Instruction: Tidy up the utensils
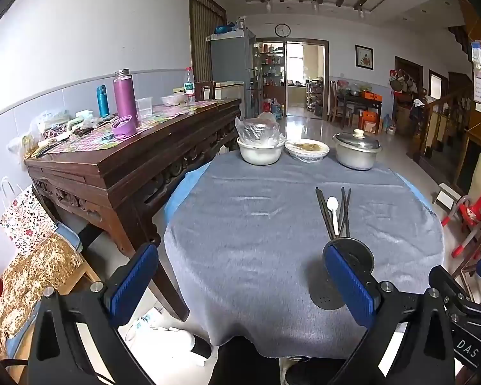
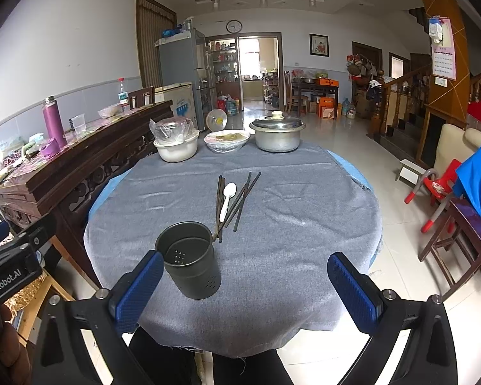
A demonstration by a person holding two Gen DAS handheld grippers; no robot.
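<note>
Both the left hand-held gripper (image 1: 240, 276) and right hand-held gripper (image 2: 245, 284) are released; chopsticks (image 2: 237, 202) and spoon (image 2: 227, 199) are laid beside the holder (image 2: 189, 266).

The tablecloth (image 2: 272, 256) is grey with a light blue layer showing at its edges. The utensil holder (image 2: 189, 266) is dark grey, almost black, with small holes. The chopsticks (image 2: 237, 202) are dark brown and the spoon (image 2: 227, 197) is white. The pads (image 2: 352, 292) of both grippers are blue with a fine ribbed texture, on black frames. The pot (image 2: 277, 136) is silver with a cream knob. The flask (image 1: 125, 96) is purple, and the side table (image 1: 128, 166) is dark carved brown wood.
</note>
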